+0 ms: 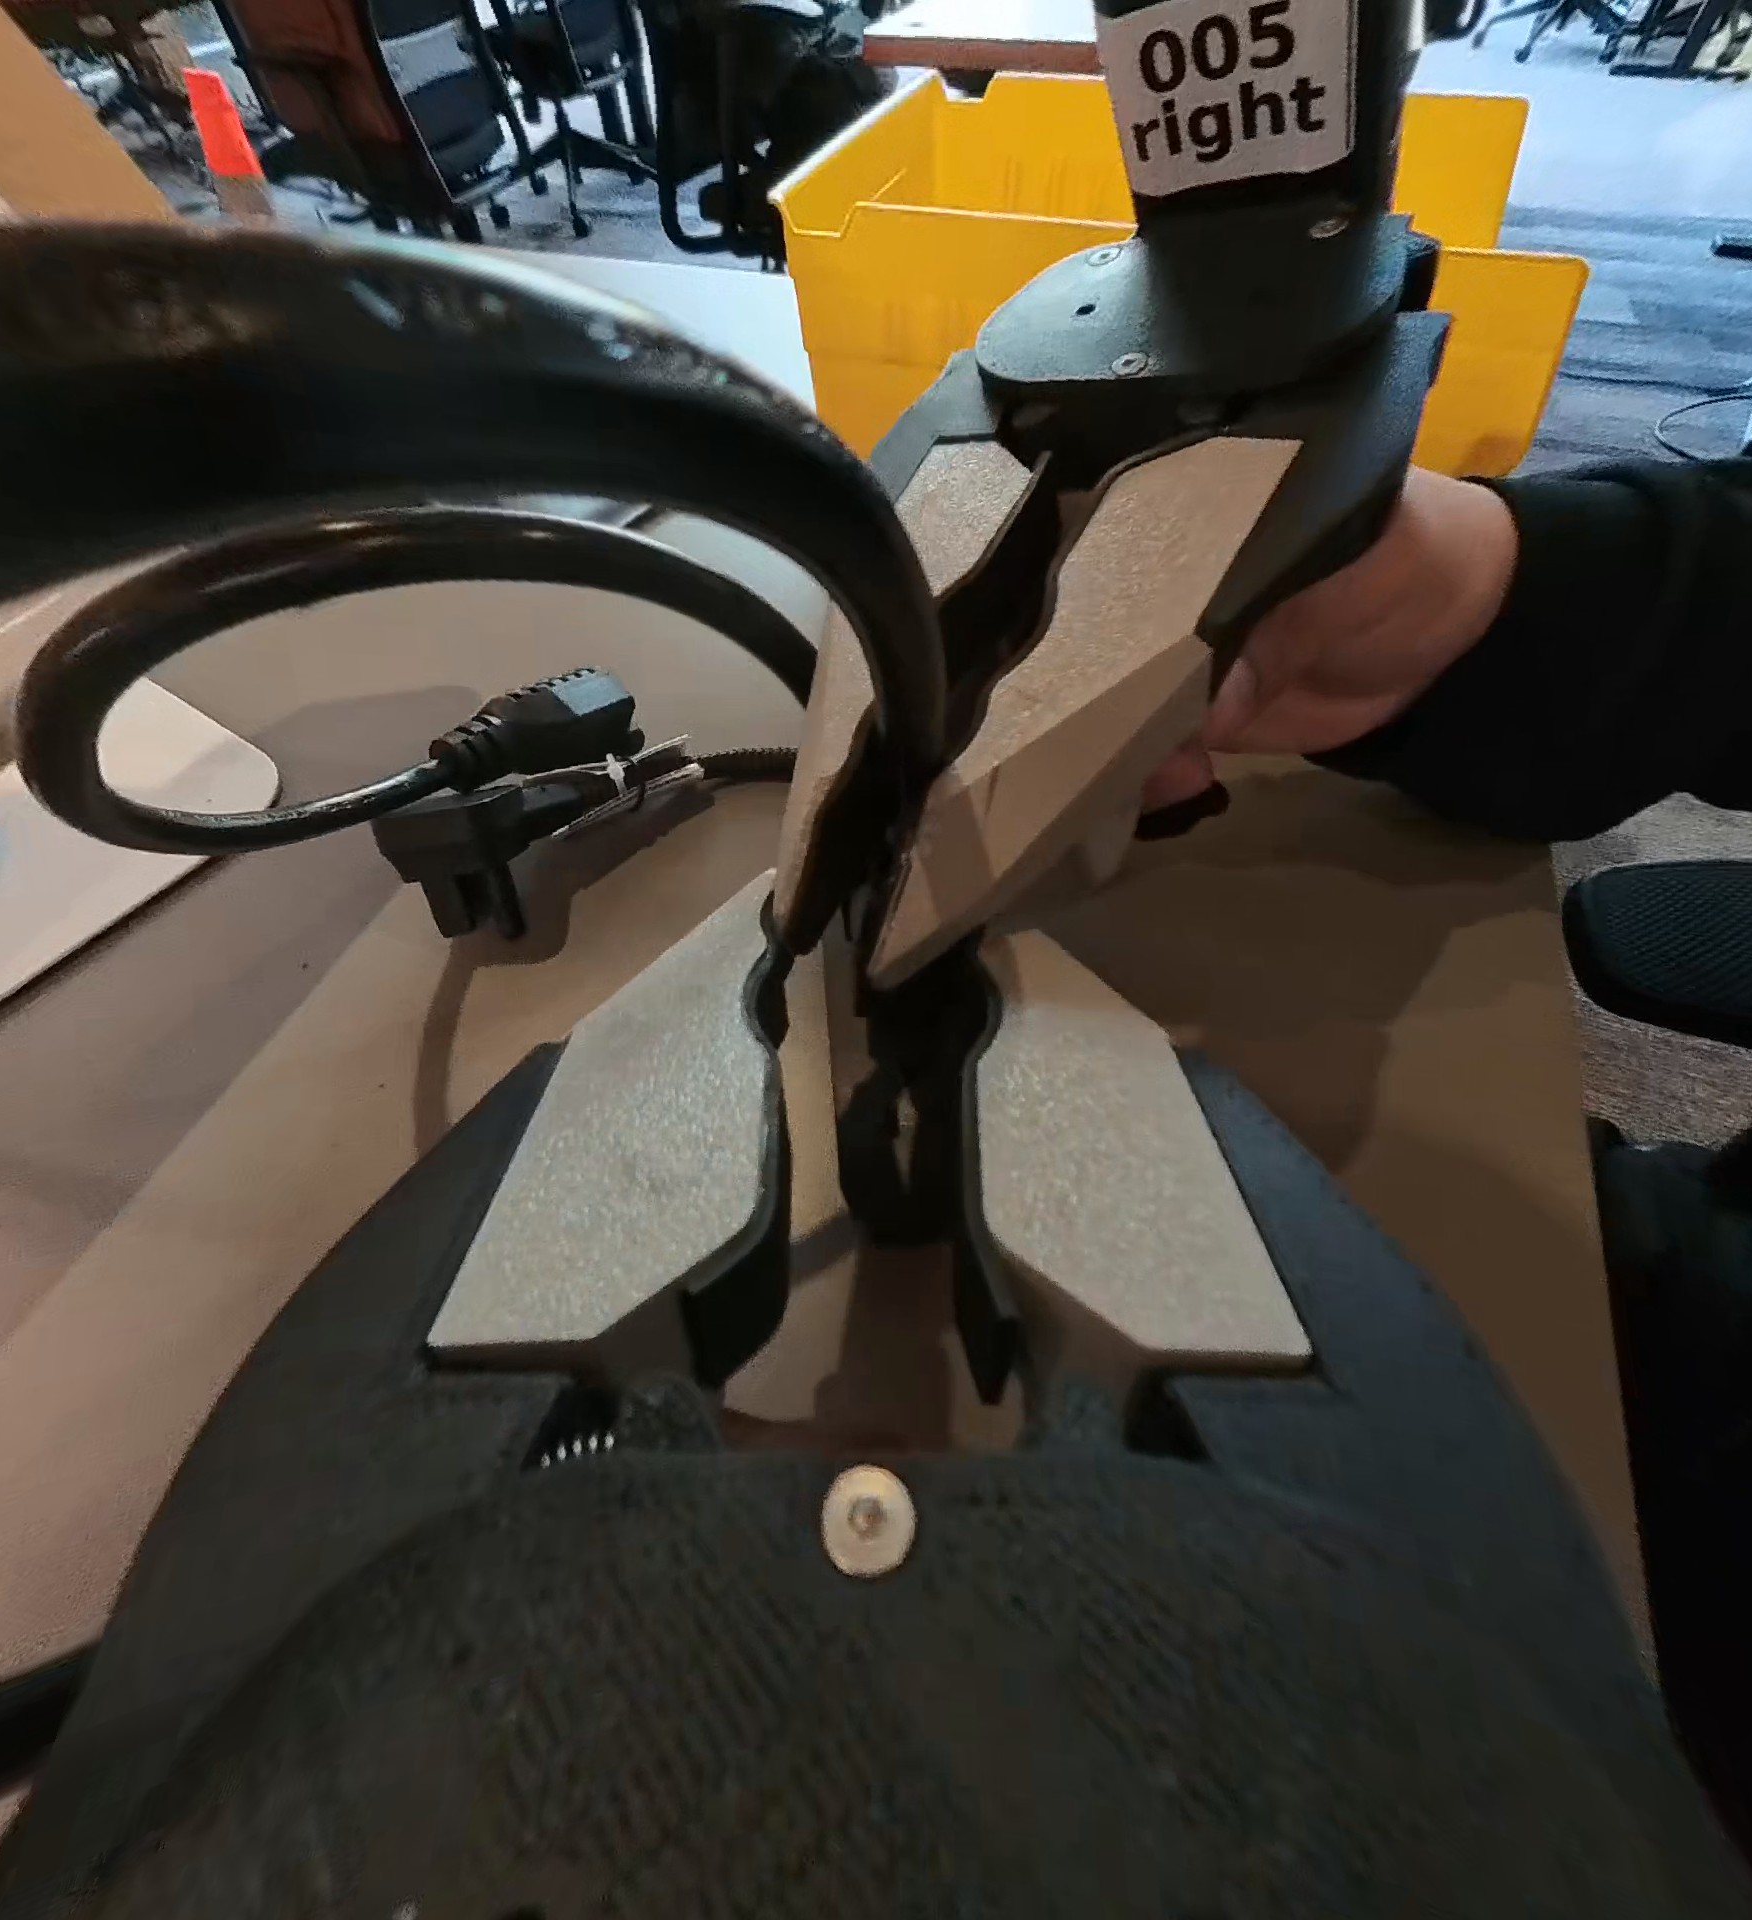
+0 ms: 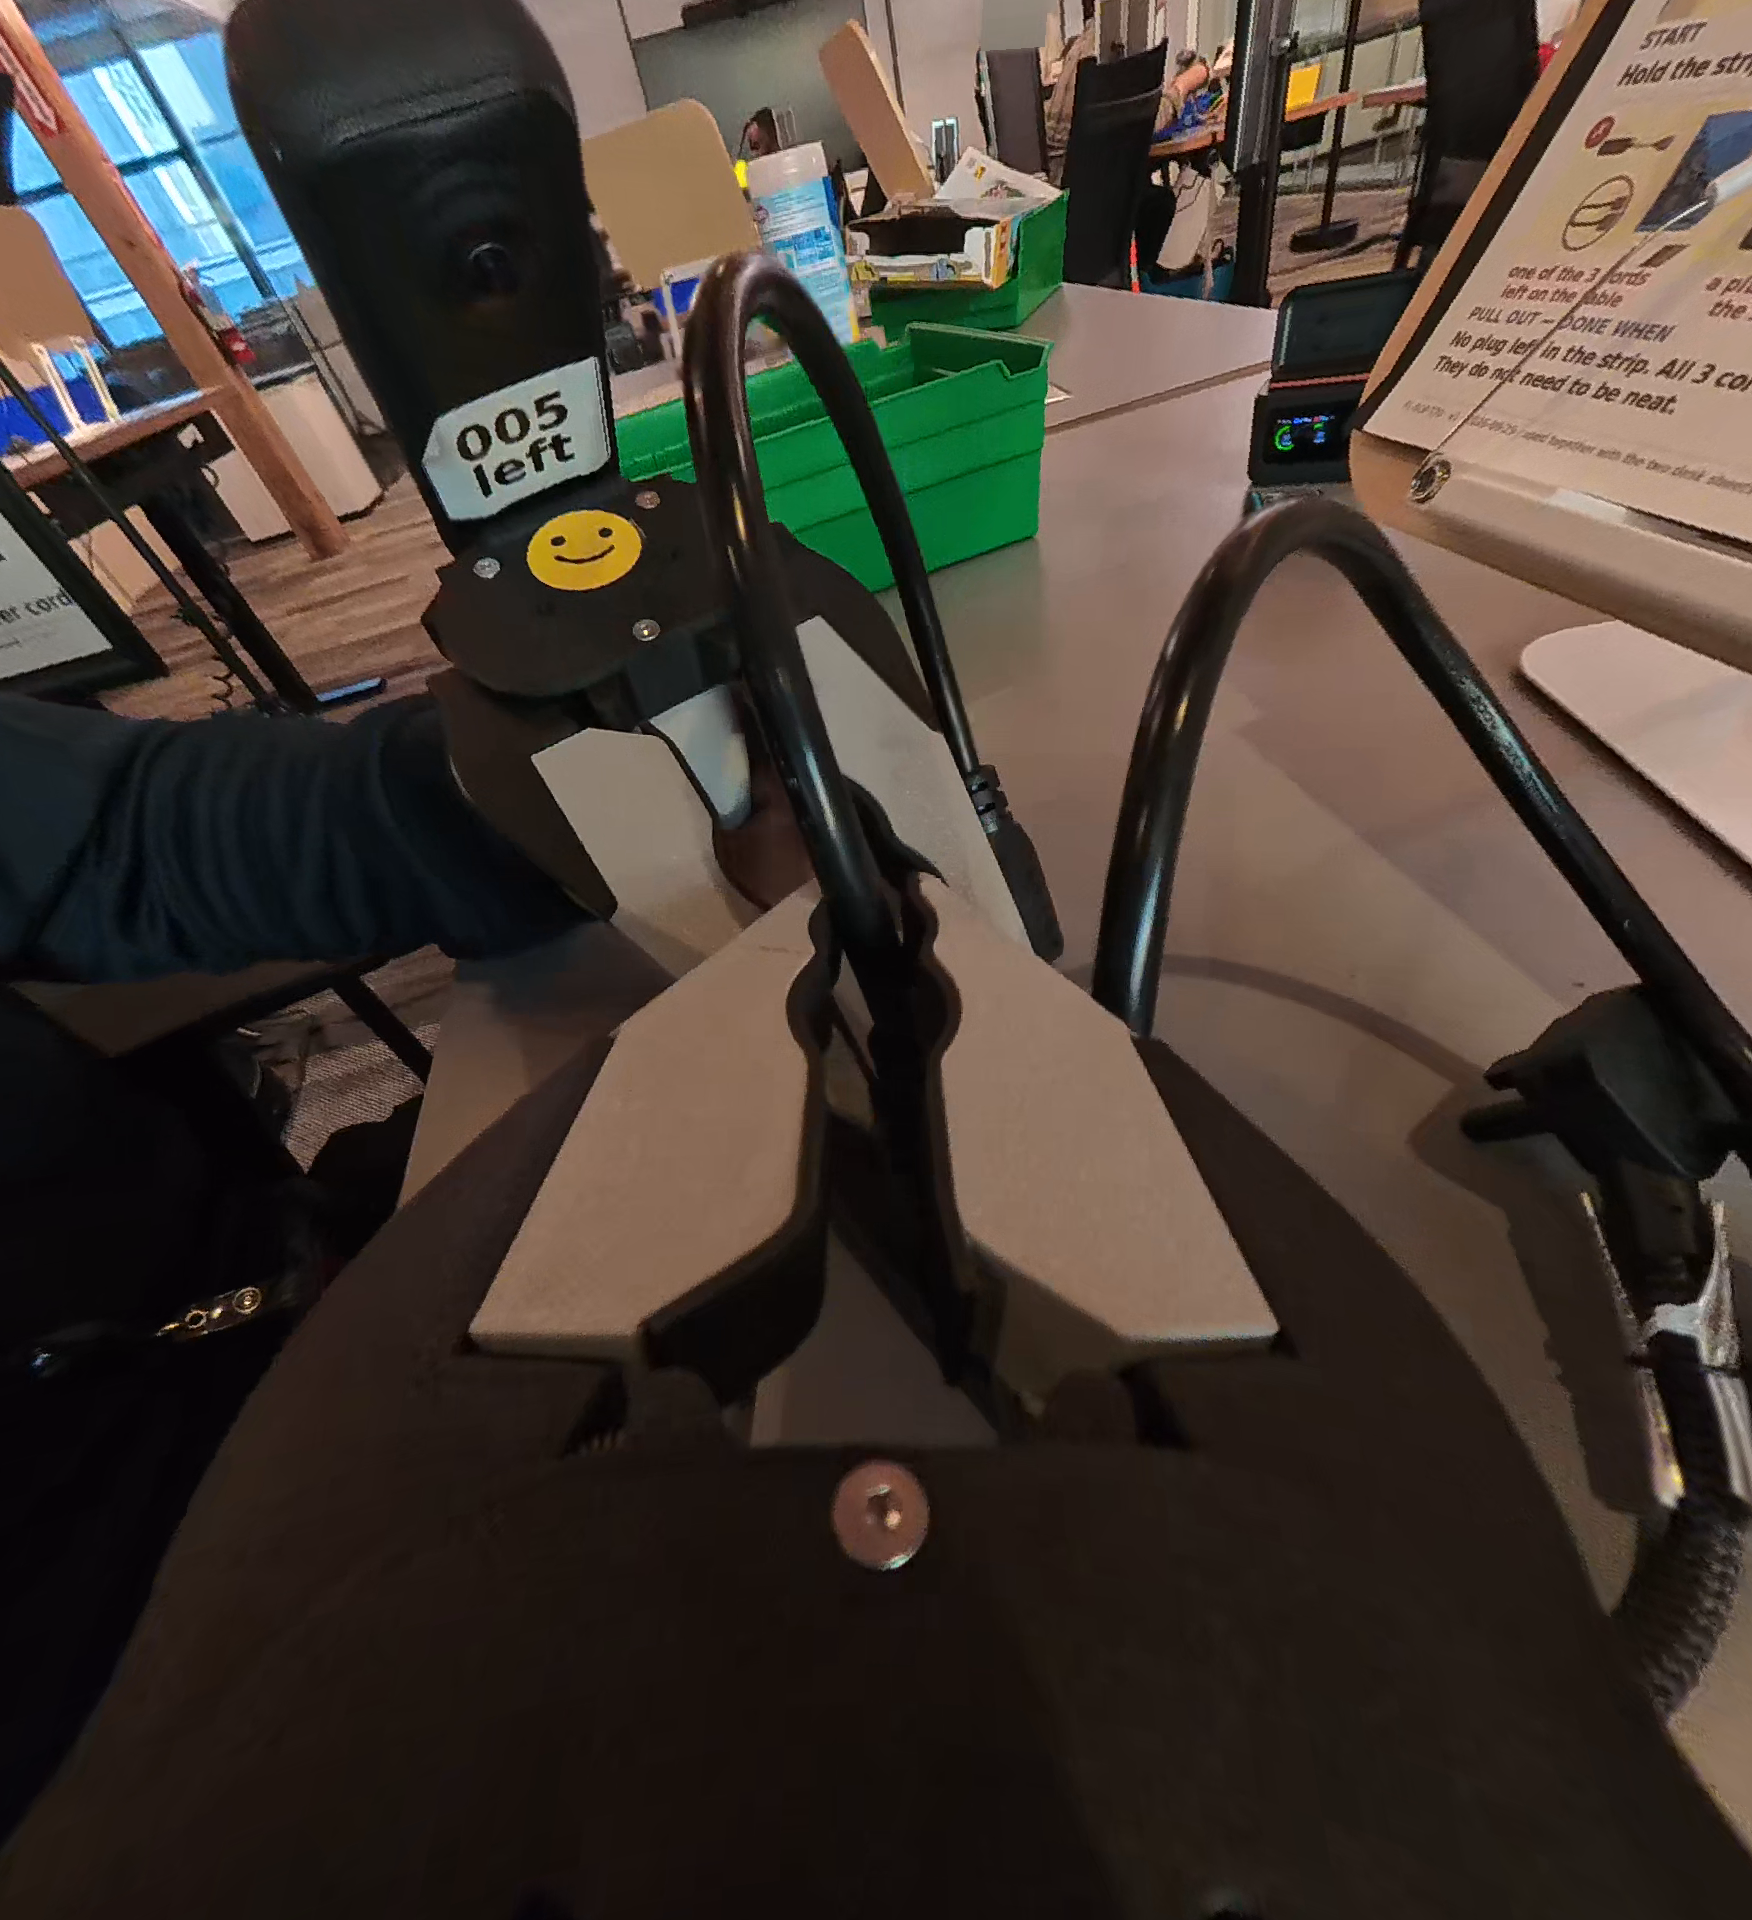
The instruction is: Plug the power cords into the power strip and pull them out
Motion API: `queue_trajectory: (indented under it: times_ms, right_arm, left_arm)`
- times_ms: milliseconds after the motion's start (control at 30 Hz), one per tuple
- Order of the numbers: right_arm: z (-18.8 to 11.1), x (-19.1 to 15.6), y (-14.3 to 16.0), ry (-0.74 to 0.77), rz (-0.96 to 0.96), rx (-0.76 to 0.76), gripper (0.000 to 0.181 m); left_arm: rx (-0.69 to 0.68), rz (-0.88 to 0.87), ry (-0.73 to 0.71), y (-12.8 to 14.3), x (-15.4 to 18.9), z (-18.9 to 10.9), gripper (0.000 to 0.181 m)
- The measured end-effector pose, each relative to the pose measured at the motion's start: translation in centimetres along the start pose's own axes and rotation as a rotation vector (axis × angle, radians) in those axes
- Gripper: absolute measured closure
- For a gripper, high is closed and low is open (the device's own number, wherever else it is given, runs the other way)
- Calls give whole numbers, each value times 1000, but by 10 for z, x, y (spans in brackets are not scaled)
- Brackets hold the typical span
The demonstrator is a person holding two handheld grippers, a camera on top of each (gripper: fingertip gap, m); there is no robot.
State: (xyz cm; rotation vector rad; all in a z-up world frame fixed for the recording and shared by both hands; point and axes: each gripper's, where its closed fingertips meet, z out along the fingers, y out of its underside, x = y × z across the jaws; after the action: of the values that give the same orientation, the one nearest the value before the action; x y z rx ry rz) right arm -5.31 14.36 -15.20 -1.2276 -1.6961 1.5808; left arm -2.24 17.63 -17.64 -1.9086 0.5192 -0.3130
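My left gripper (image 1: 887, 956) and right gripper (image 2: 882, 935) meet tip to tip above the tan table (image 1: 1319, 1039), both shut on the same black power cord (image 2: 747, 436). From the grip the cord arches up and over. Its connector end (image 2: 1017, 883) hangs free beyond the left gripper (image 2: 851, 883). In the left wrist view the right gripper (image 1: 841, 951) comes down from above onto the cord (image 1: 903, 1122) between my fingers. A second black cord (image 1: 124, 790), tied in a bundle, lies on the table with its plug (image 1: 456, 862) and connector (image 1: 550, 717). I see no power strip.
A yellow bin (image 1: 955, 260) stands beyond the grippers. Green bins (image 2: 934, 457) stand across the table, and an instruction sheet on a stand (image 2: 1630, 312) with a white base (image 2: 1682, 748) is at the right. An office chair (image 1: 1703, 956) is at the table's edge. Tip to tip, the grippers are about 4 centimetres apart. The white base (image 2: 1682, 748) is about equally far from each gripper, around 30 centimetres.
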Motion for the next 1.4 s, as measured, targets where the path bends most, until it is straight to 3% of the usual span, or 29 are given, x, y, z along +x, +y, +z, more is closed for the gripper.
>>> queue_trajectory:
  times_ms: [400,600,767,833,900,1000,1167,1267,1400]
  right_arm:
    - [-13,-1,3,53,-34,-99,173]
    - [-20,1,3,71,-13,-62,173]
    - [-20,-2,-4,34,78,124,166]
    - [-27,-17,-17,-101,120,269,129]
    - [-38,-15,-31,-104,126,372,130]
    - [-48,-14,-40,-25,17,384,126]
    - [-86,19,-38,229,-60,287,131]
    - [-108,50,-5,396,-66,101,137]
    - [-106,60,42,415,-111,-167,139]
  left_arm:
    - [-108,42,79,0,10,8,157]
    - [-126,49,90,-2,12,13,156]
    - [-104,55,63,-3,9,14,155]
    - [-86,33,81,-2,12,14,165]
    - [-74,30,79,-2,12,14,165]
    - [-84,33,72,-2,12,15,168]
    - [-133,59,71,-2,12,17,168]
    - [-162,66,81,-2,12,17,168]
    - [-191,67,113,-2,11,17,168]
